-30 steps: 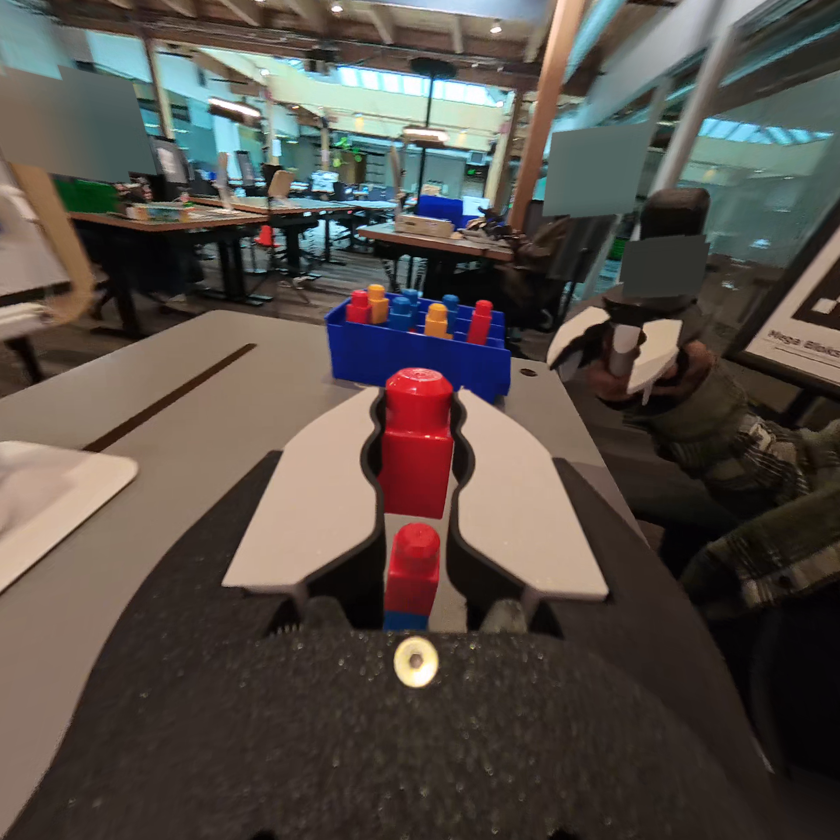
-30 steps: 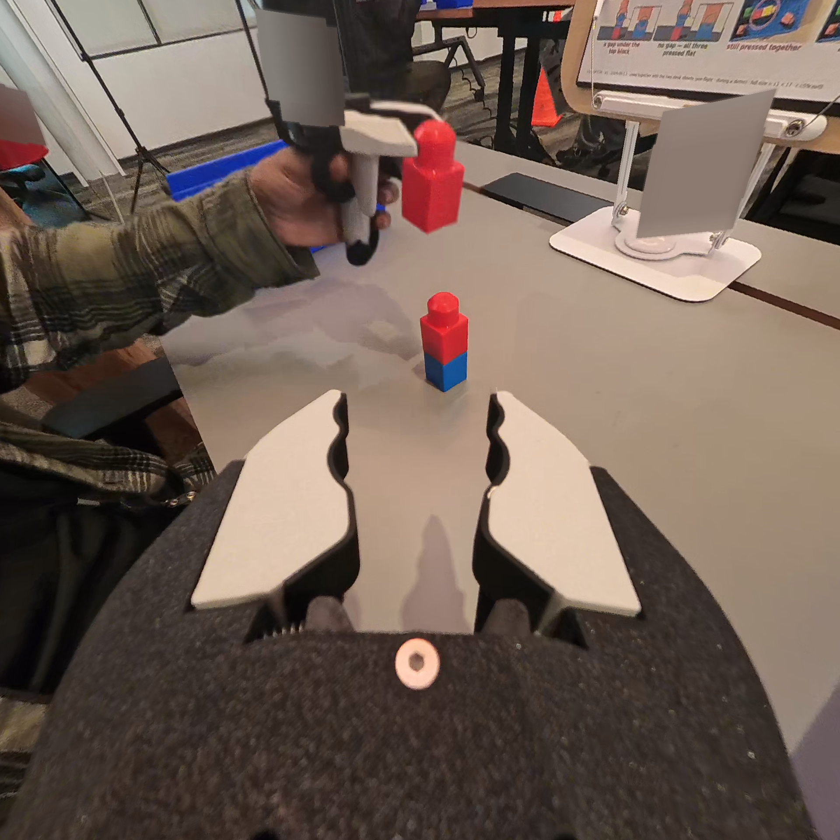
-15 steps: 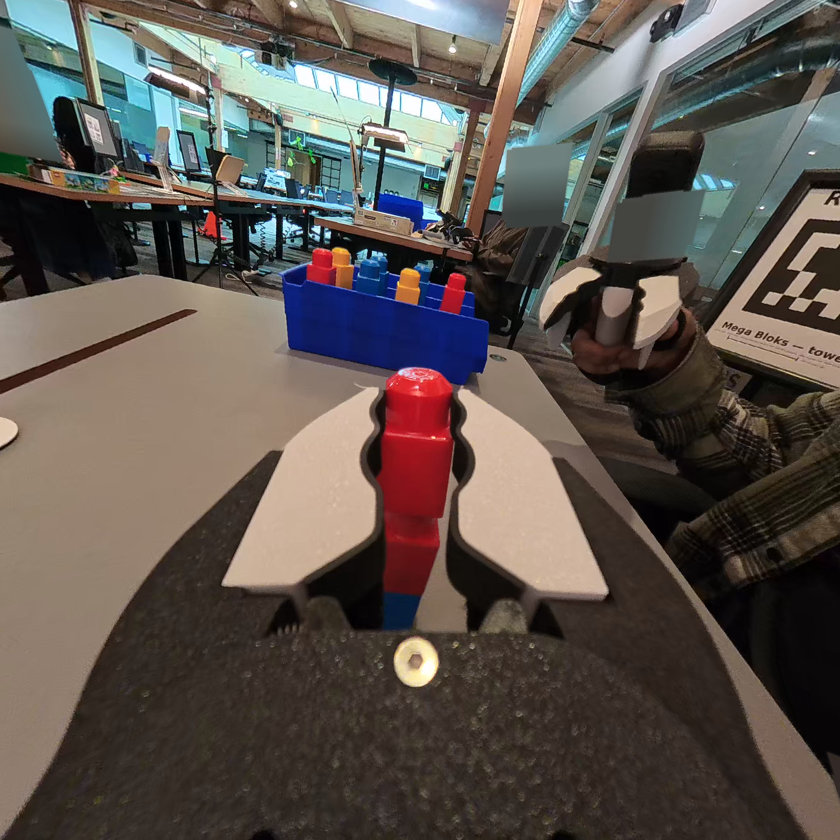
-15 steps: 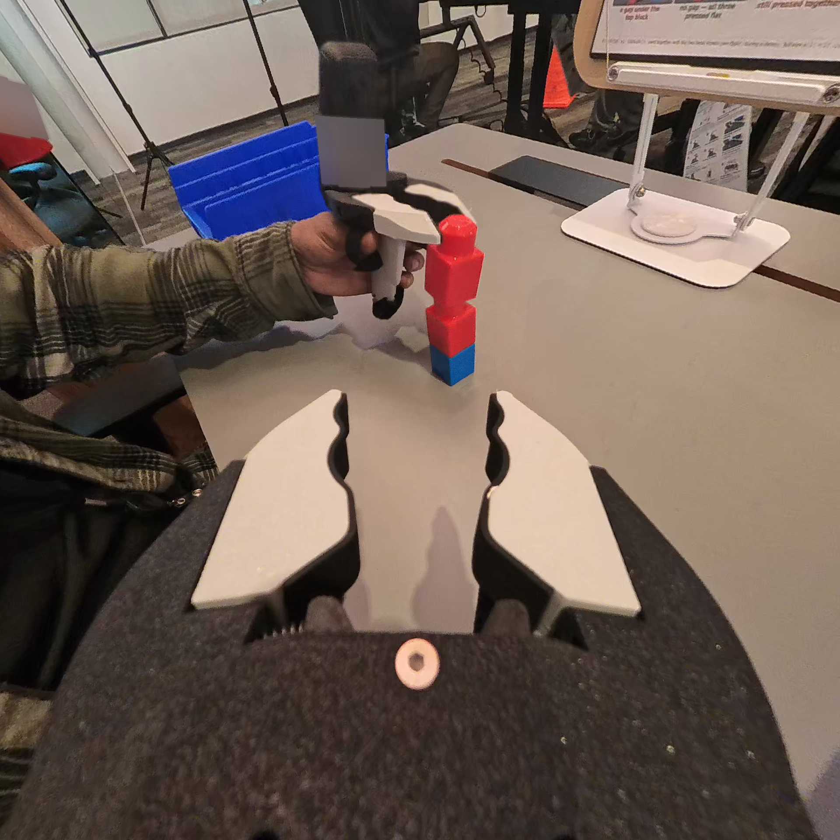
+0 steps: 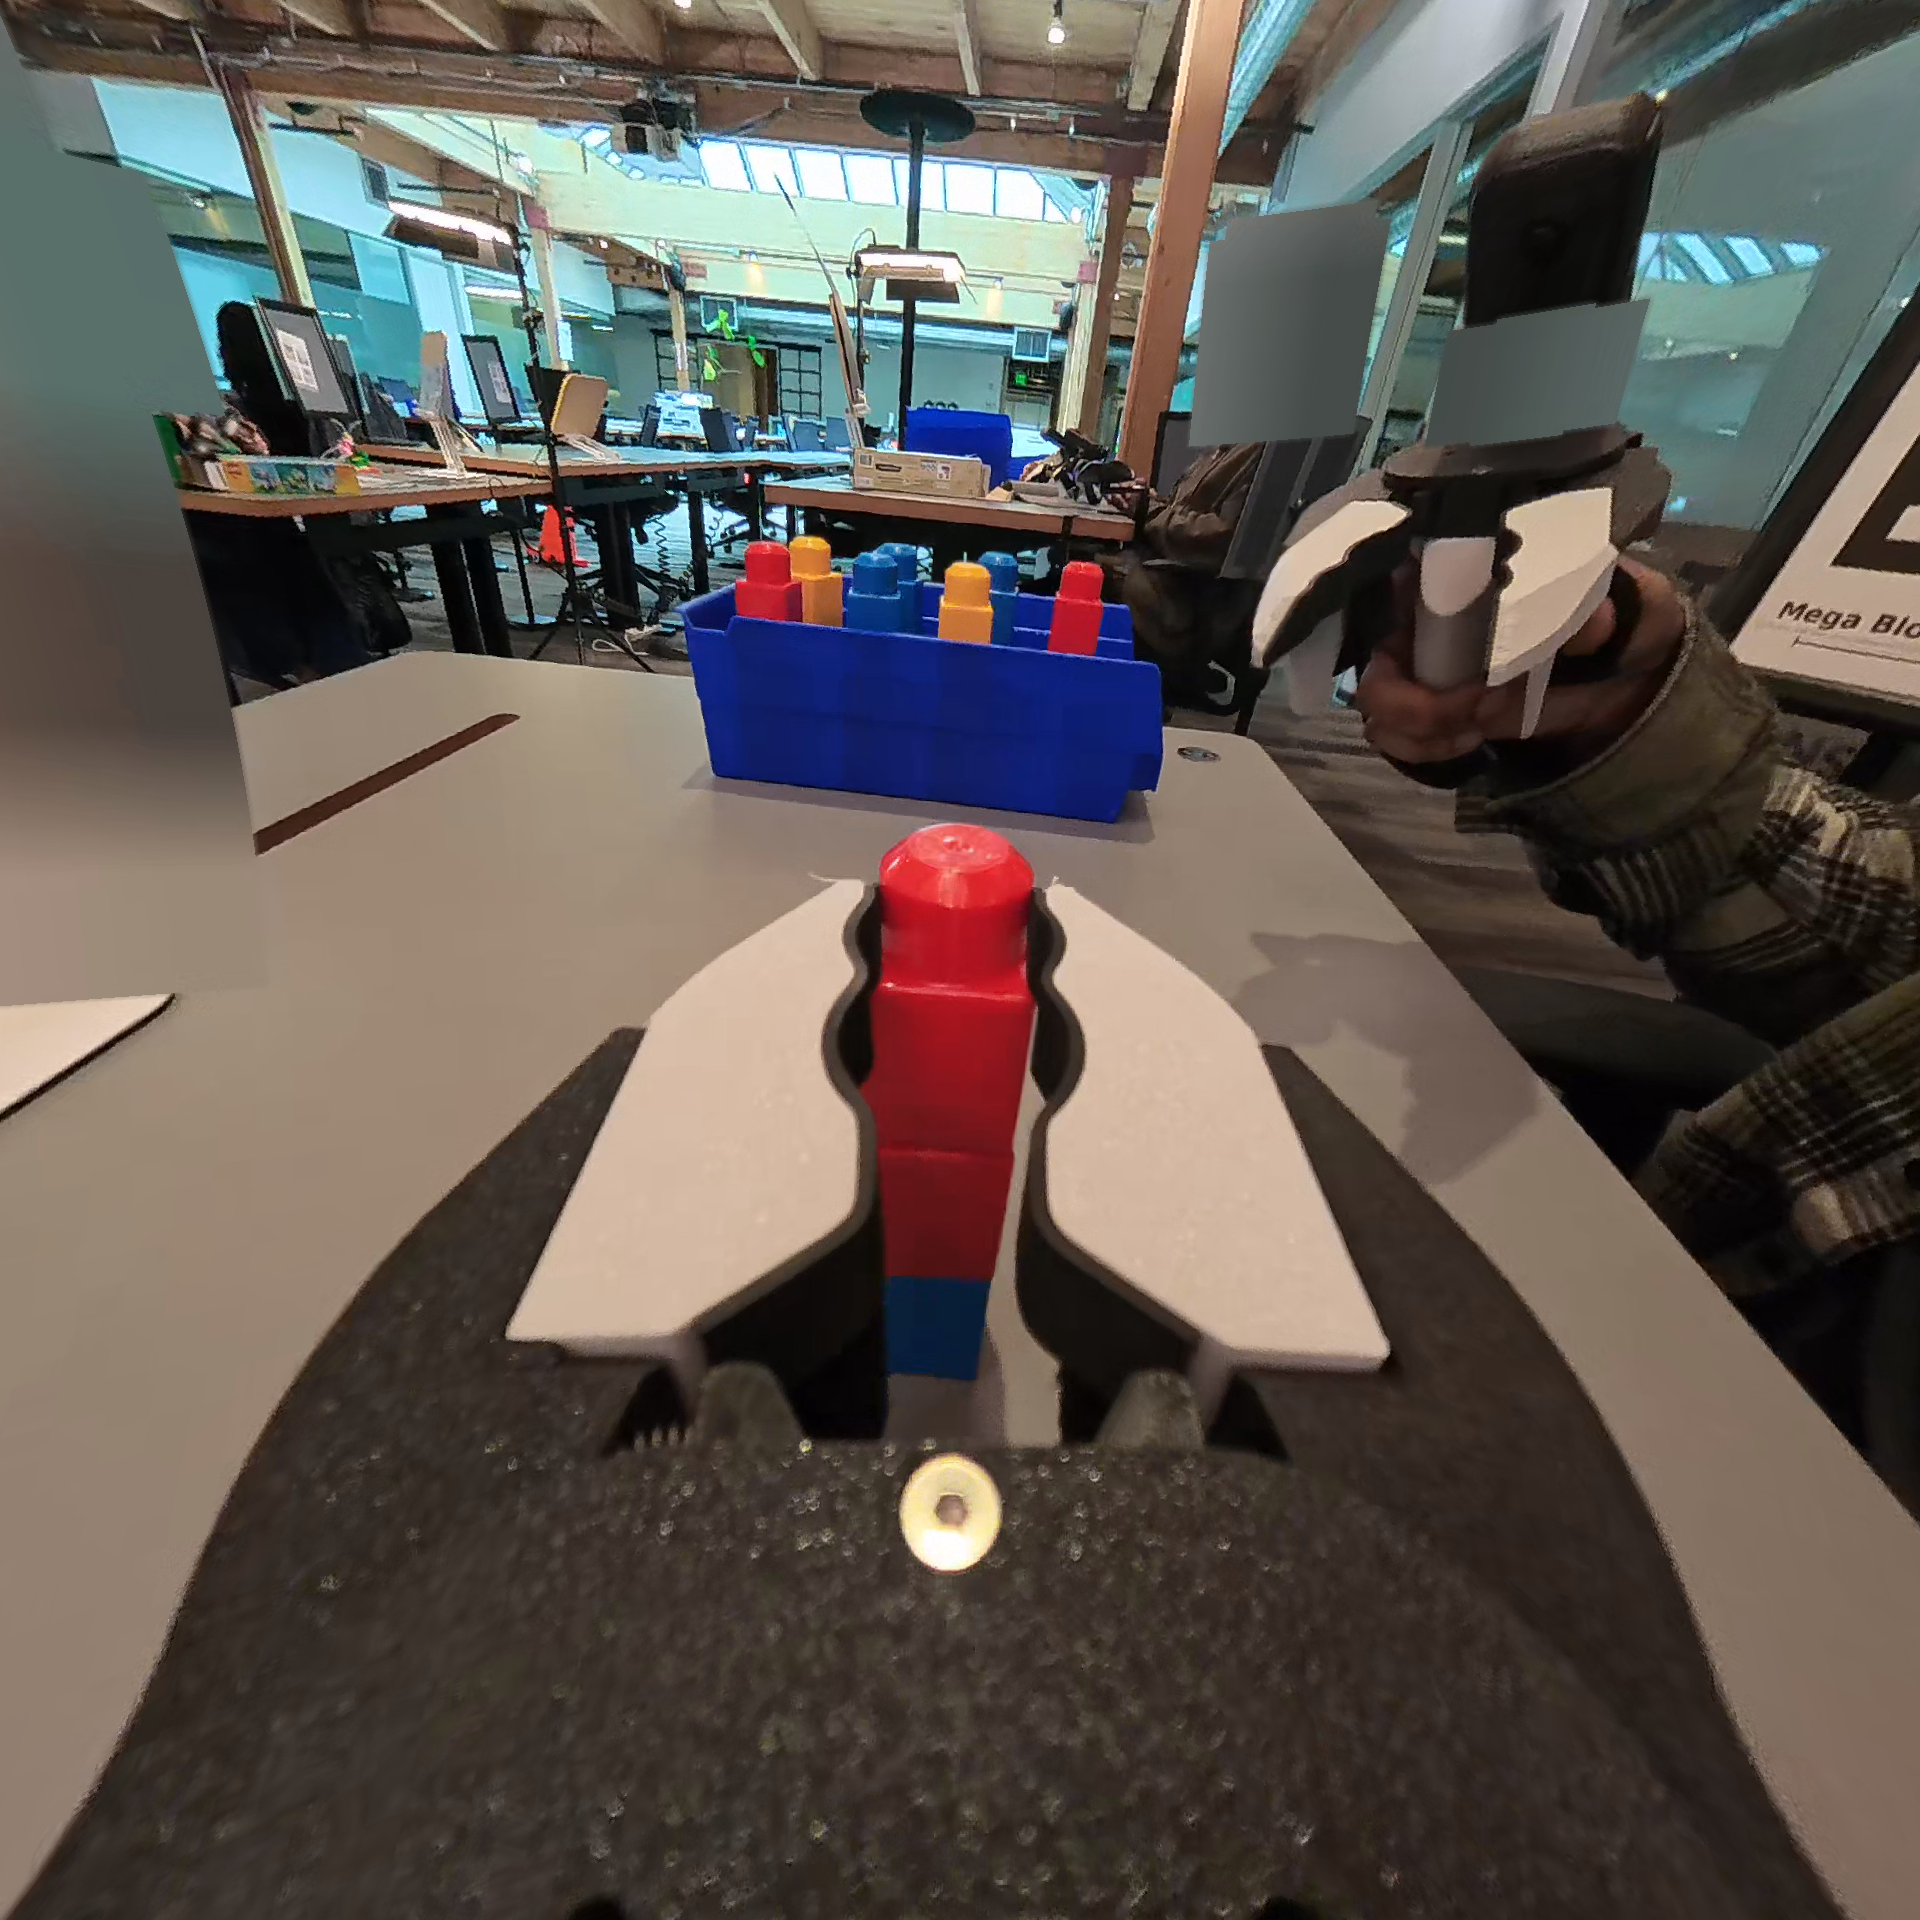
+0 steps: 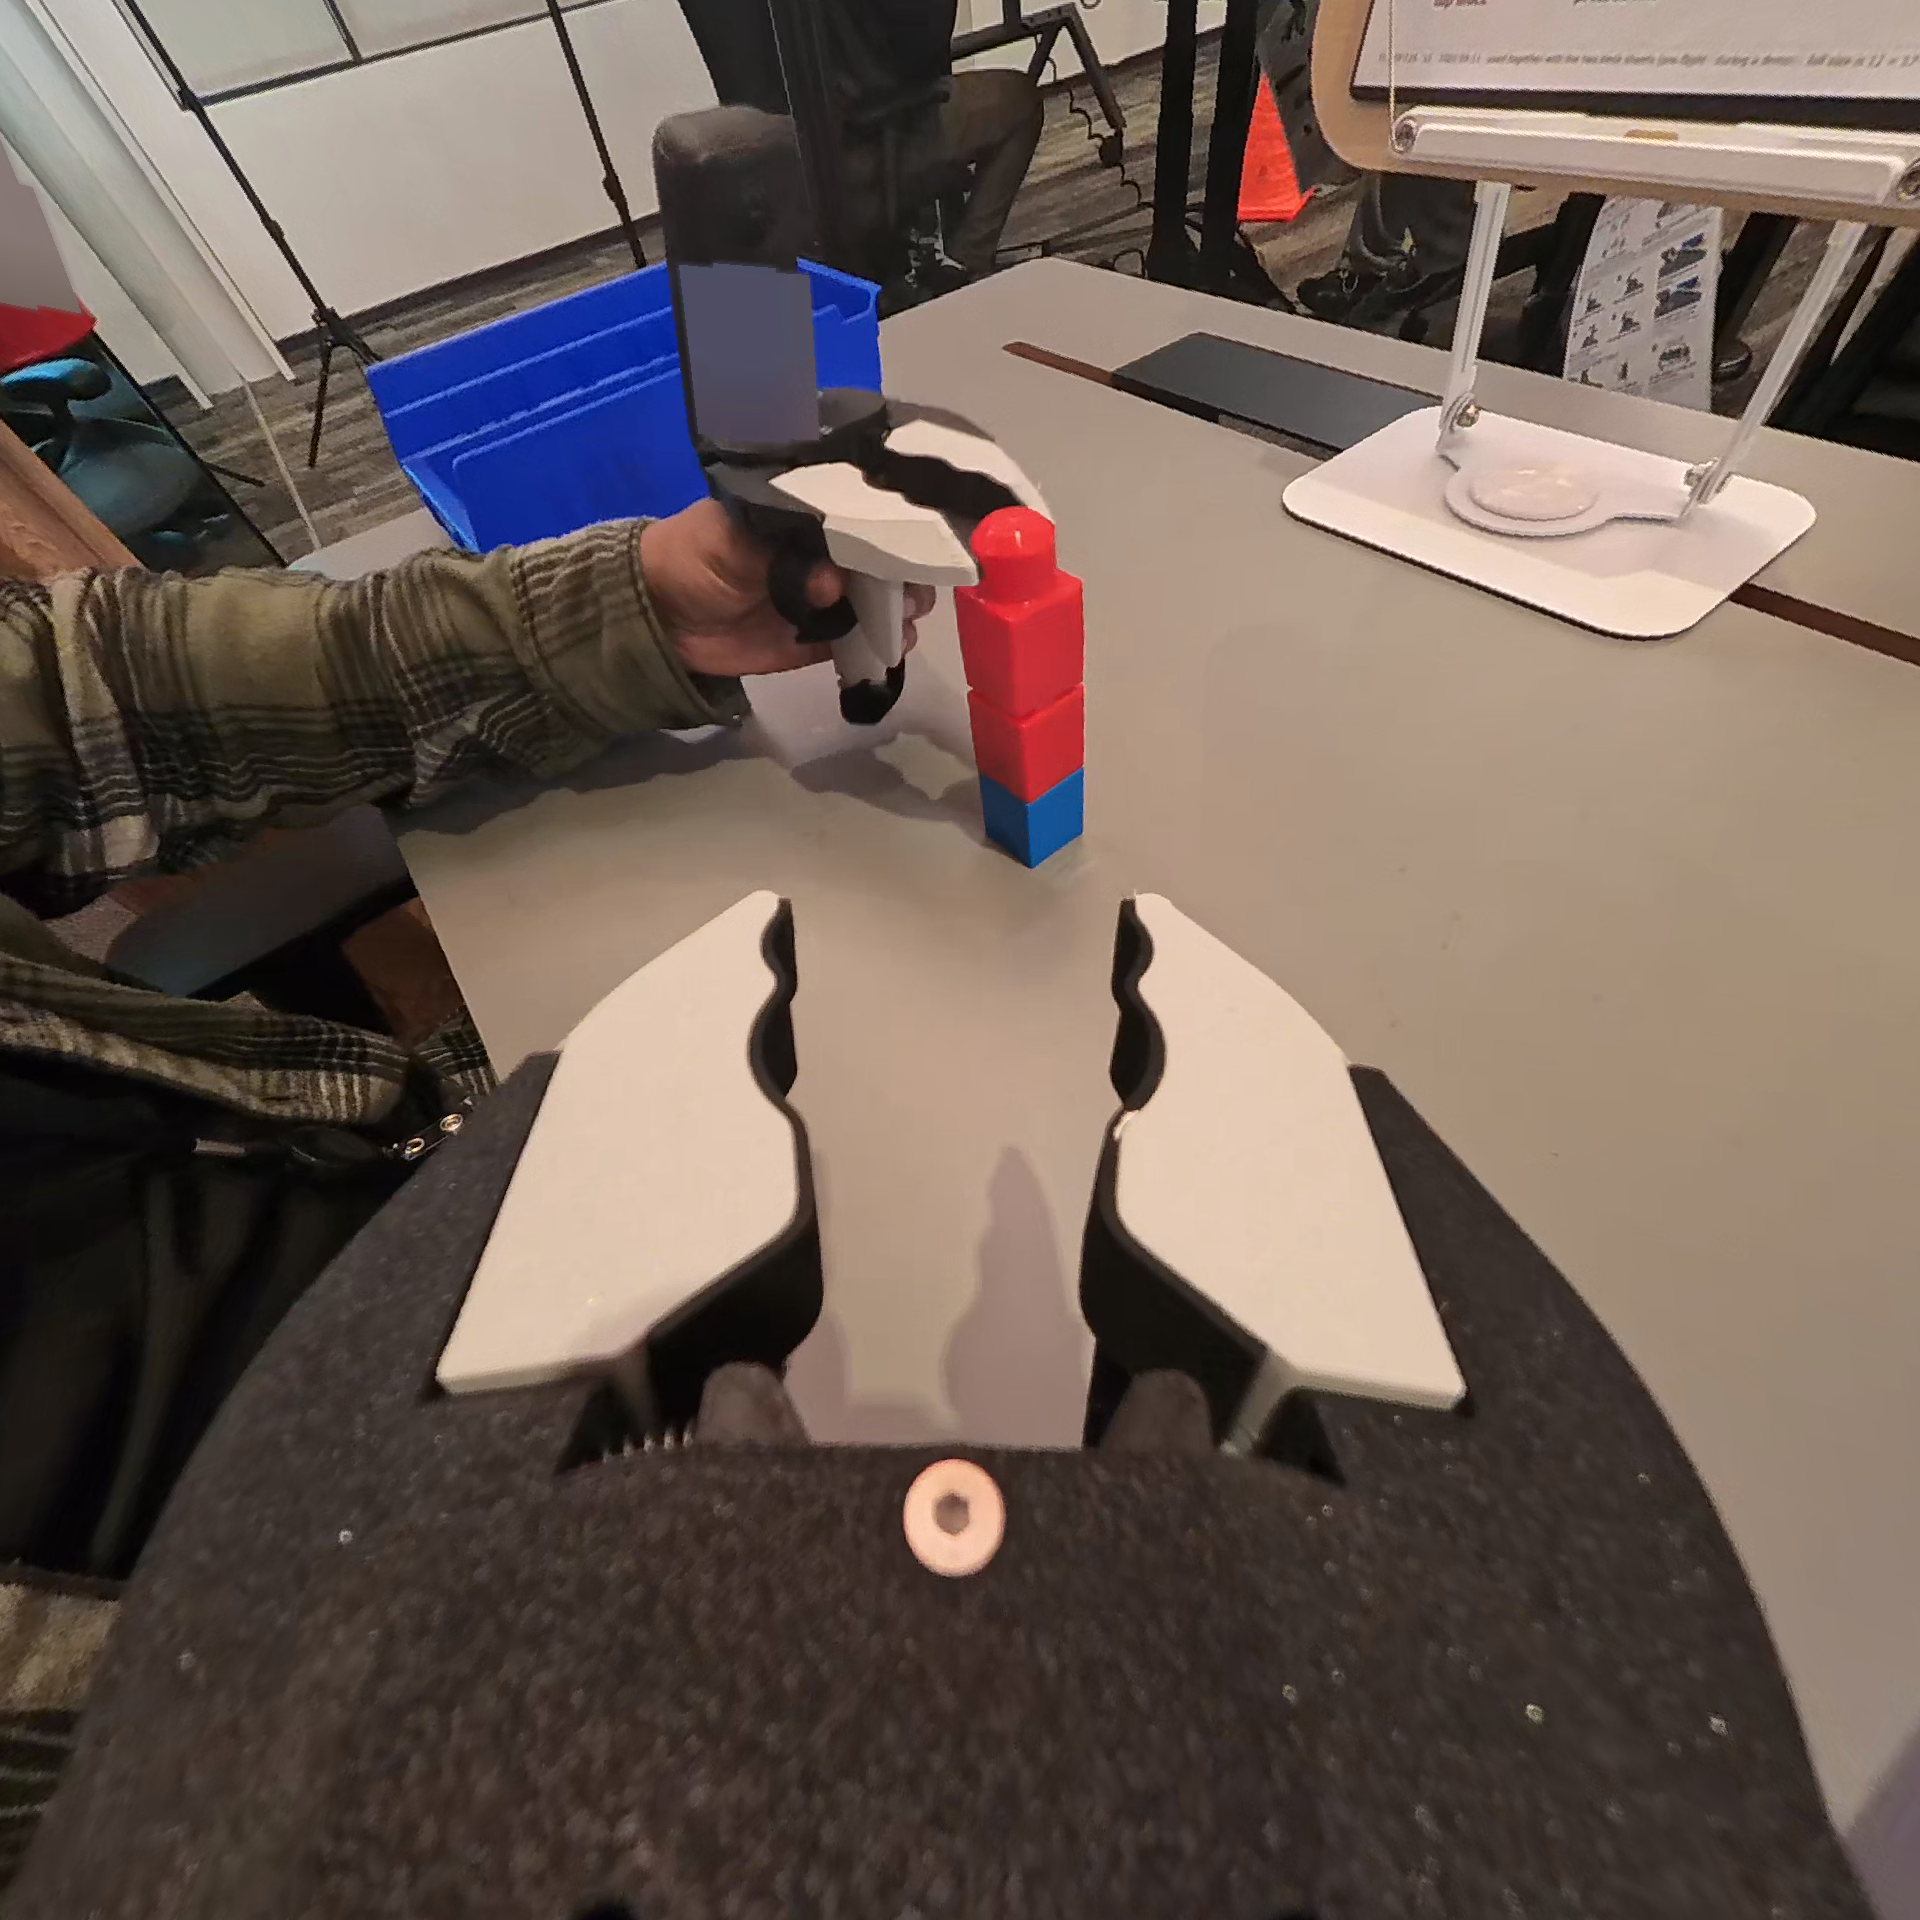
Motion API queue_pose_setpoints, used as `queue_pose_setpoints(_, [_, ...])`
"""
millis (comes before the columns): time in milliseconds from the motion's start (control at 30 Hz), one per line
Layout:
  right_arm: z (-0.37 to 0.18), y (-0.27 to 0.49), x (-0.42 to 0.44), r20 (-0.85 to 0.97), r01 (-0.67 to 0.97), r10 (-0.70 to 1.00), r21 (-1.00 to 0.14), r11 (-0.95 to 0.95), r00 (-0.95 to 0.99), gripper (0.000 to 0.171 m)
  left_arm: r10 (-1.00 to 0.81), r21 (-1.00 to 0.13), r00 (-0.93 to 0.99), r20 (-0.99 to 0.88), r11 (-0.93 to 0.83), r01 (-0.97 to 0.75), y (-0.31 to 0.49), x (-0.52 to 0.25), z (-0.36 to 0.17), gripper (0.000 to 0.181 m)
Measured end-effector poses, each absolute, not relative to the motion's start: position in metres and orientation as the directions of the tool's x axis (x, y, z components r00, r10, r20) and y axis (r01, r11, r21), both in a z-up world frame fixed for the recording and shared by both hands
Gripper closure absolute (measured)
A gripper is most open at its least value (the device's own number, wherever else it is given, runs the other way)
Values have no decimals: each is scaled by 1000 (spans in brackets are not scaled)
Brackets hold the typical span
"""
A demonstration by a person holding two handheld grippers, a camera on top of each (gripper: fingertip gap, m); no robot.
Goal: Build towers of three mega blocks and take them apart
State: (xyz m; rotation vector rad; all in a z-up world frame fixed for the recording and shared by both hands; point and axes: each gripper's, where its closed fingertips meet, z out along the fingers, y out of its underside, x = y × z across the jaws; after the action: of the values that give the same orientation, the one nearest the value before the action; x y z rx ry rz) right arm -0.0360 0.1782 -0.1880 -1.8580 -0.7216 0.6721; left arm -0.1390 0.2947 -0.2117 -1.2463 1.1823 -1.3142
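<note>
A tower of three mega blocks stands on the grey table (image 6: 1455,935): a blue block (image 6: 1034,816) at the bottom, a red block (image 6: 1029,732) in the middle, and a taller red block (image 6: 1023,623) on top. My left gripper (image 5: 951,894) is shut on the top red block (image 5: 951,1039), with the middle red block (image 5: 945,1210) and the blue block (image 5: 935,1325) below it. The left gripper also shows in the right wrist view (image 6: 997,530). My right gripper (image 6: 954,909) is open and empty, held in front of the tower; in the left wrist view it (image 5: 1429,644) hovers off the table's right edge.
A blue bin (image 5: 925,727) with several red, orange and blue blocks stands at the table's far end, and also shows in the right wrist view (image 6: 540,416). A white tablet stand (image 6: 1548,520) and a black pad (image 6: 1268,390) sit beyond the tower. A sign board (image 5: 1849,582) leans at right.
My left gripper has lowered the top red block onto the red-and-blue stack, making a three-block tower. The right gripper stays open and has come slightly closer to the tower.
</note>
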Motion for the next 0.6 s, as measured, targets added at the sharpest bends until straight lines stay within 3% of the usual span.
queue_pose_setpoints(367, [-195,179,-42,-144,186,741,-920,-344,656,113,-997,-974,67,47,-61,-220,295,-136,-217,155])
queue_pose_setpoints(600, [-196,179,-45,-147,189,748,-920,-345,647,112,-994,-969,82,69,-87,-231,295,-135,-217,155])
